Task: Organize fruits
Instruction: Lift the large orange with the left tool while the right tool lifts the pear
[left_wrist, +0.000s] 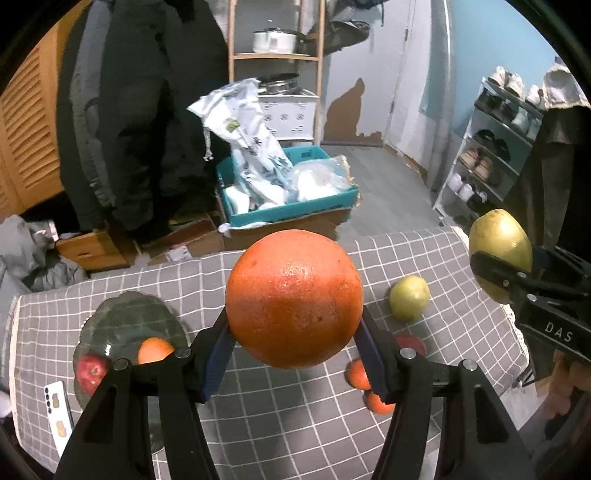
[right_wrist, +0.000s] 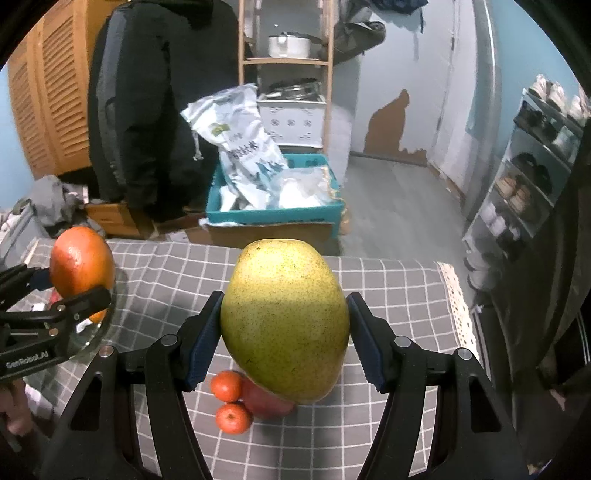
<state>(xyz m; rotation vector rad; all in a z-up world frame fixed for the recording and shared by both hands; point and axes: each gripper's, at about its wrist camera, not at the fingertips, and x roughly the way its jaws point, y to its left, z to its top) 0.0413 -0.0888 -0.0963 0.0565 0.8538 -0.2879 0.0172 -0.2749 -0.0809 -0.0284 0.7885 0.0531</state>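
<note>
Grey checked tablecloth (left_wrist: 258, 424) carries a glass bowl (left_wrist: 110, 317) at its left edge. Left gripper (left_wrist: 294, 339) pinches a big round orange (left_wrist: 293, 299), right gripper (right_wrist: 284, 339) pinches a speckled yellow-green pear (right_wrist: 284, 317), both lifted above the cloth. Smooth rounded skins could slip from the pads; two small tangerines (right_wrist: 229, 400) near the front edge might roll if bumped.

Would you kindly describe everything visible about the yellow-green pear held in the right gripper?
The yellow-green pear is large and egg-shaped, with smooth, slightly glossy skin freckled with fine brown dots and a small dimple at its top end. It is whole, with no stem visible. It is held clear above the grey checked tablecloth, tilted, clamped at its widest part between the blue ribbed pads of the right gripper. Nothing else touches it. The left wrist view shows it from the side.
</note>
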